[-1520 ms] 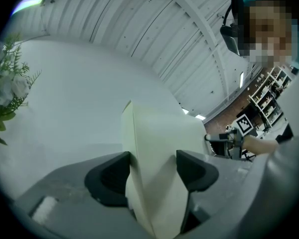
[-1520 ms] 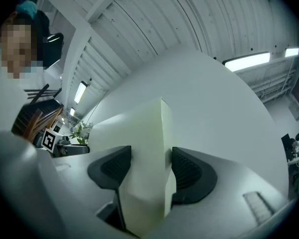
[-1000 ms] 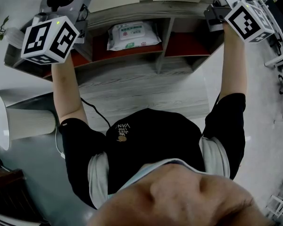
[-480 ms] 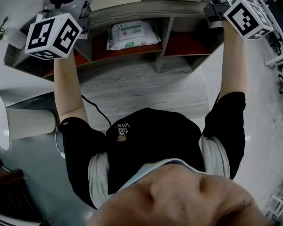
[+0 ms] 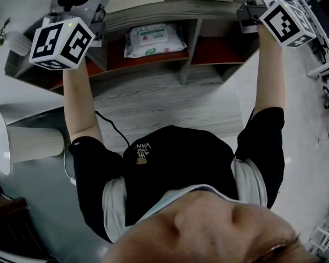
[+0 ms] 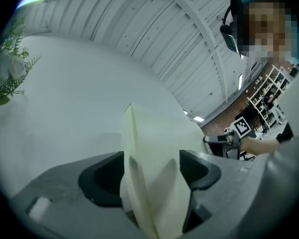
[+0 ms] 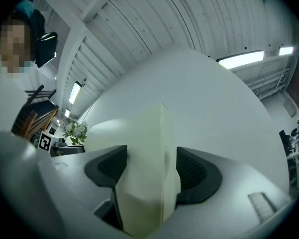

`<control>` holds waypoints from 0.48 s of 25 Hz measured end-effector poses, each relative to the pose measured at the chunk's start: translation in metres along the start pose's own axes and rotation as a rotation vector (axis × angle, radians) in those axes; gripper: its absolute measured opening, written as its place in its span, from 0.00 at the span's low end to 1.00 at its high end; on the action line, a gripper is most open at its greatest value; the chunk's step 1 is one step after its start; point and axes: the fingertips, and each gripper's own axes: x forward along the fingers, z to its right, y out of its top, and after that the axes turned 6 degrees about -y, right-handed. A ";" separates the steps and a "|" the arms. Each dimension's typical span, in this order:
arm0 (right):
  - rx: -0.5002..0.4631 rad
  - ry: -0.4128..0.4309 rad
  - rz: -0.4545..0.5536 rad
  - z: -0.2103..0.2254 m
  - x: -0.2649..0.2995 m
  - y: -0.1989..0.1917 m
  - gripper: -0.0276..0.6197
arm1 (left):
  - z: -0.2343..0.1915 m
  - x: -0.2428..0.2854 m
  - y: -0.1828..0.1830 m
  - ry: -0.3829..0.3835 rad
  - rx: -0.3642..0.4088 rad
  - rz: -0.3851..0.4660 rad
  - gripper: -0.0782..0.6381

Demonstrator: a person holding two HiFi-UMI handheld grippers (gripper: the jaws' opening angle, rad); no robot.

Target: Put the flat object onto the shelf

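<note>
Head view: both of the person's arms stretch forward over the grey wood surface [image 5: 153,106], elbows nearly straight. The left claw [image 5: 79,1] is raised at the left end of the shelf [image 5: 153,12], and the right claw [image 5: 257,7] at the right end. Each marker cube sits just short of the shelf's top edge. A pack of wet wipes [image 5: 155,41] lies in the shelf's middle compartment. Both claws' tips run out of the picture past the shelf top.

Left gripper view: the claw tilts upward toward the ceiling. A flat cream board [image 6: 149,148] stands on edge between its jaws. They have just been opening and stand wide, the pads seemingly just off the board's faces. The right claw's cube [image 6: 242,127] shows far along the board.

Right gripper view: this claw also points upward, and the same board [image 7: 144,153] is upright between jaws that have just been opening. They look loose on it rather than clamped.
</note>
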 end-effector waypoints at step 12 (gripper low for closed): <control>0.018 0.015 0.005 -0.006 -0.007 -0.002 0.54 | 0.000 -0.012 -0.002 0.003 -0.021 -0.002 0.59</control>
